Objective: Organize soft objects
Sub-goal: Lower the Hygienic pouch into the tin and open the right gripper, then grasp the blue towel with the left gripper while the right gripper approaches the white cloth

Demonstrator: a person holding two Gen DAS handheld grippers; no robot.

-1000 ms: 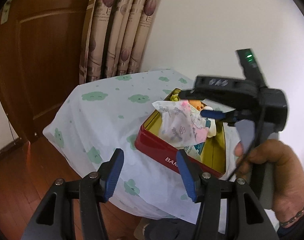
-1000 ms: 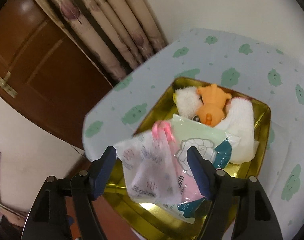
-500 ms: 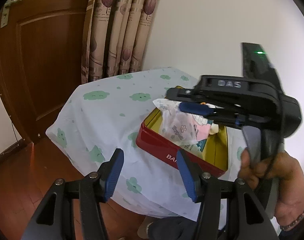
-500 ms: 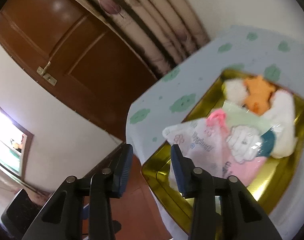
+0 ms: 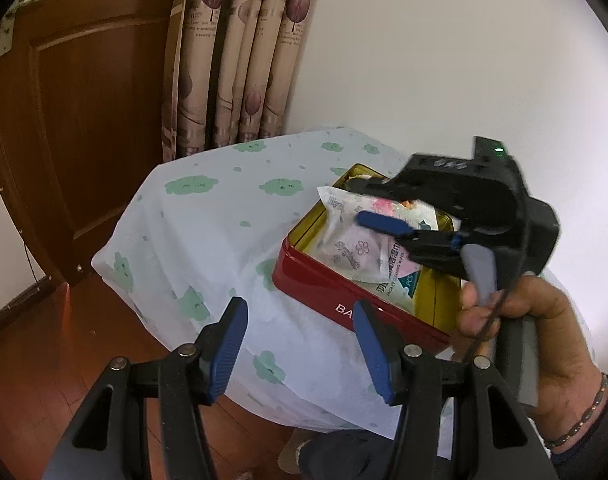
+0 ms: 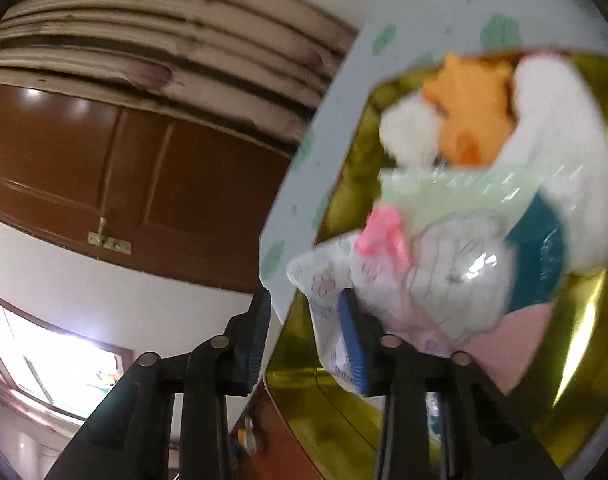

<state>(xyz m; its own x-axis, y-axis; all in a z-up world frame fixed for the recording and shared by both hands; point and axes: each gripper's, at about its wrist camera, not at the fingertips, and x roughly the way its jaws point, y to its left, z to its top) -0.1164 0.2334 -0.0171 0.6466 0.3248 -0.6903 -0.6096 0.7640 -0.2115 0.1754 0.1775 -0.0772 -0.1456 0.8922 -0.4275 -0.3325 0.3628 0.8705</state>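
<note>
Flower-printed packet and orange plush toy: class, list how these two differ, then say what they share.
The flower-printed packet is flat, crinkly white plastic; the orange plush toy is rounded and fuzzy. The packet's corner juts over the rim at one end; the toy sits at the opposite end, nestled in white plush. Both lie inside the gold-lined tin.

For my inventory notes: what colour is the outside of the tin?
The tin is red outside, gold inside; the left wrist view shows it best.
</note>
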